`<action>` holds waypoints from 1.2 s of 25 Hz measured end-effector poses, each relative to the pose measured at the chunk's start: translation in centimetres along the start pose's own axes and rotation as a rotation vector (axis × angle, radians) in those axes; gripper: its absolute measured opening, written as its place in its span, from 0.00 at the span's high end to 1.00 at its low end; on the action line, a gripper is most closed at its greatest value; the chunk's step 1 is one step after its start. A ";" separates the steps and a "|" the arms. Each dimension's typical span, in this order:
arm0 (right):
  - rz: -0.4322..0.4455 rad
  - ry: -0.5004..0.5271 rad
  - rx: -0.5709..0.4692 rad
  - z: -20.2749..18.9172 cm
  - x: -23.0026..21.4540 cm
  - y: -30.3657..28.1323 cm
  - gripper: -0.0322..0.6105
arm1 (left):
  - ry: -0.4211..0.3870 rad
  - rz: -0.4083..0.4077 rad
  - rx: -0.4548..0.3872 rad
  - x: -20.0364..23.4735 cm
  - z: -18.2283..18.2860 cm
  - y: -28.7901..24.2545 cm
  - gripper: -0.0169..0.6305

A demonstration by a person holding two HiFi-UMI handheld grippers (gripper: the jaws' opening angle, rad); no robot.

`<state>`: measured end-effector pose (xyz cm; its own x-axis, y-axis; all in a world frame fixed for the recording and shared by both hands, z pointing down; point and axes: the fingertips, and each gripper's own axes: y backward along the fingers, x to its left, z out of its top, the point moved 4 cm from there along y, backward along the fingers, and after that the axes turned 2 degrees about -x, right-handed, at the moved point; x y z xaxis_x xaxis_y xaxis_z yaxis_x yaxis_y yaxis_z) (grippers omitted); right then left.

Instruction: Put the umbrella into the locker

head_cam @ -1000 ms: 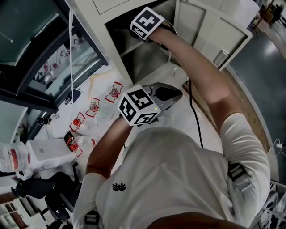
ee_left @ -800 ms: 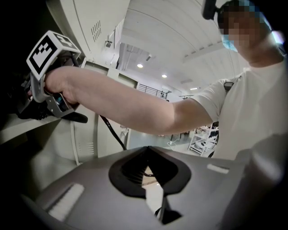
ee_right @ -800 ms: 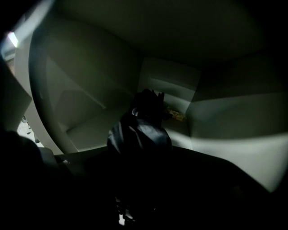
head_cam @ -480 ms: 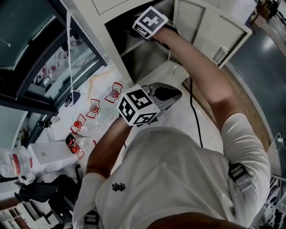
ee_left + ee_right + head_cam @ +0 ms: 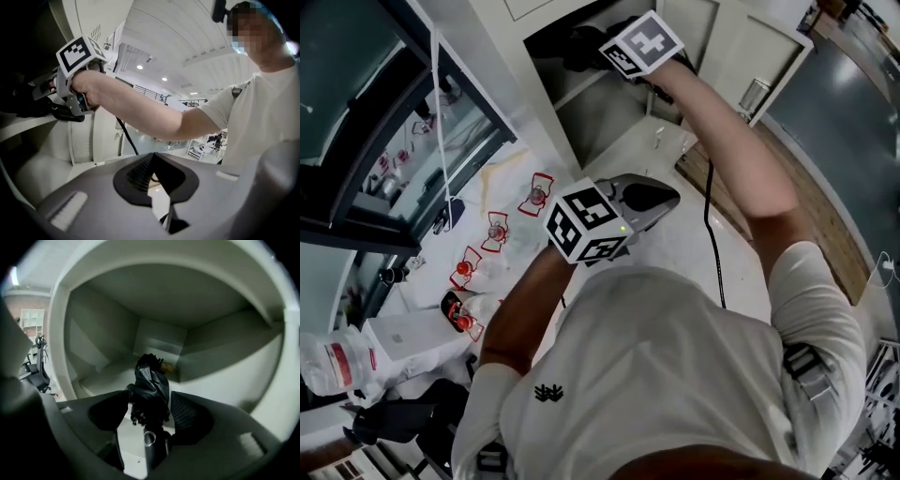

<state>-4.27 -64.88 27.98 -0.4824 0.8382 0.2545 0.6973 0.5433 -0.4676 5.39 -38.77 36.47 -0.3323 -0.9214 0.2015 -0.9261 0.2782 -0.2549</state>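
As right claw (image 5: 149, 414) opens, umbrella (image 5: 151, 383) lies in locker (image 5: 225, 355).

The umbrella (image 5: 151, 389) is a black folding one, collapsed short, with its fabric gathered loosely in crumpled folds. It lies lengthwise inside the locker (image 5: 220, 357), on the floor of a pale, box-like compartment that is open at the front. The handle end (dark, with a silvery ring on it) is nearest the opening. The far end, where a small yellowish part shows, points toward the back wall.
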 end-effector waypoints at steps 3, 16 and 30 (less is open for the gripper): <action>-0.028 -0.014 -0.016 -0.1 0.5 1.8 0.51 | -0.010 -0.027 0.005 -1.0 -0.3 0.7 0.89; -0.107 -0.079 -0.079 -1.5 6.3 8.4 0.52 | -0.038 -0.112 0.007 -5.9 -2.4 5.8 0.89; -0.169 -0.175 -0.170 -4.0 15.7 13.9 0.60 | -0.072 -0.219 -0.009 -11.9 -4.6 11.4 0.89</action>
<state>0.00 -43.98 28.86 -0.6733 0.7219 0.1599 0.6708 0.6873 -0.2786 -2.06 -23.34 35.52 -0.1102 -0.9770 0.1828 -0.9762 0.0718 -0.2044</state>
